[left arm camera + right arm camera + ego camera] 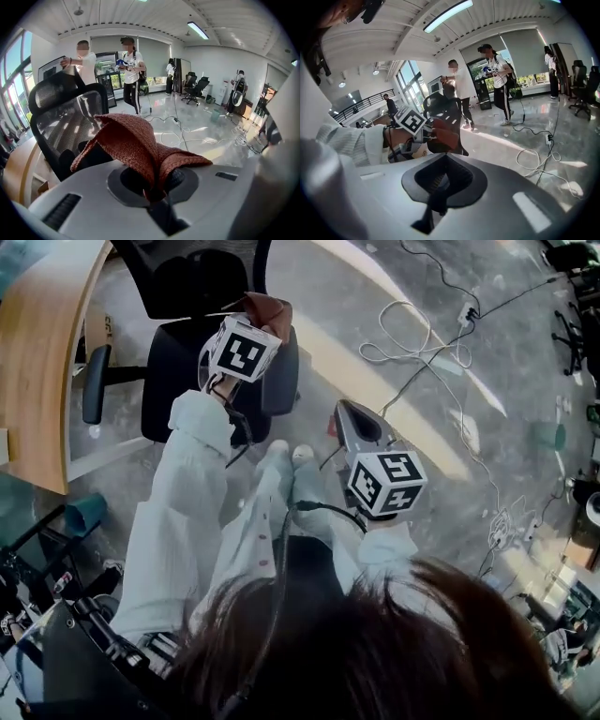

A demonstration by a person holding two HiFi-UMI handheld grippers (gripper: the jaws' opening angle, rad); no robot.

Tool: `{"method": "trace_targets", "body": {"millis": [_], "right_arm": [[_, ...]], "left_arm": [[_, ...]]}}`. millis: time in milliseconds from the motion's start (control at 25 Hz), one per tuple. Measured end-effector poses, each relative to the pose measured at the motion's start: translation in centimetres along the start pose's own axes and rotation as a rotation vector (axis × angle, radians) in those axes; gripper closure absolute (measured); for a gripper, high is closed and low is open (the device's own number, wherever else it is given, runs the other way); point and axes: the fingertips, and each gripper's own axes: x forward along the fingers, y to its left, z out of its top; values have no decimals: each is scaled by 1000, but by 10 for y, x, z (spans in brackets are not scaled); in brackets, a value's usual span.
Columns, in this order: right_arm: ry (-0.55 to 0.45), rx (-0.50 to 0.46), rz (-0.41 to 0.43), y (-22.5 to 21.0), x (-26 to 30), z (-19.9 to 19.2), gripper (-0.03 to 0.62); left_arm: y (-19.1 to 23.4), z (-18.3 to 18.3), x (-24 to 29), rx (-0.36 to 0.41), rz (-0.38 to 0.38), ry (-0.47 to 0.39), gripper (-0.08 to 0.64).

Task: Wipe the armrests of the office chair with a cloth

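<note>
The cloth [136, 143], a single reddish-brown knitted one, is bunched and pinched at a fold between the jaws of the left gripper [153, 190]. Its loose flaps stand up and out in front, which we judge leaves a free face to press on the chair. In the head view it sits just over the office chair [187, 362], close above the armrest [281, 381] on the side nearer the right gripper. Whether it touches that armrest we cannot tell. In the left gripper view only the mesh backrest [65, 122] shows behind the cloth, so we think wiping contact is not yet made.

The right gripper [440, 187] has its jaws pressed together on nothing. It hangs low beside the person's legs and well apart from the chair, so we take it as idle while the left one does the work.

We count one cloth, two grippers and one chair close by with two armrests, the far armrest [94, 385] lying by the wooden desk [37, 362]. White cables [412, 343] trail over the floor beyond.
</note>
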Motion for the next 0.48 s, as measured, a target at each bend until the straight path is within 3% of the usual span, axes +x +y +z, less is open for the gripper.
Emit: {"method": "trace_targets", "body": {"millis": [120, 280, 360, 480], "right_arm": [[37, 25, 3, -4, 2, -16, 591], [54, 47, 5, -16, 4, -26, 591], [50, 64, 5, -19, 4, -27, 591], [41, 79, 10, -20, 4, -25, 591]], "left_arm": [[2, -5, 31, 61, 1, 64, 515], [-3, -27, 64, 214, 14, 184, 515], [-13, -44, 73, 294, -3, 250, 515], [-36, -73, 74, 336, -70, 331, 515]]}}
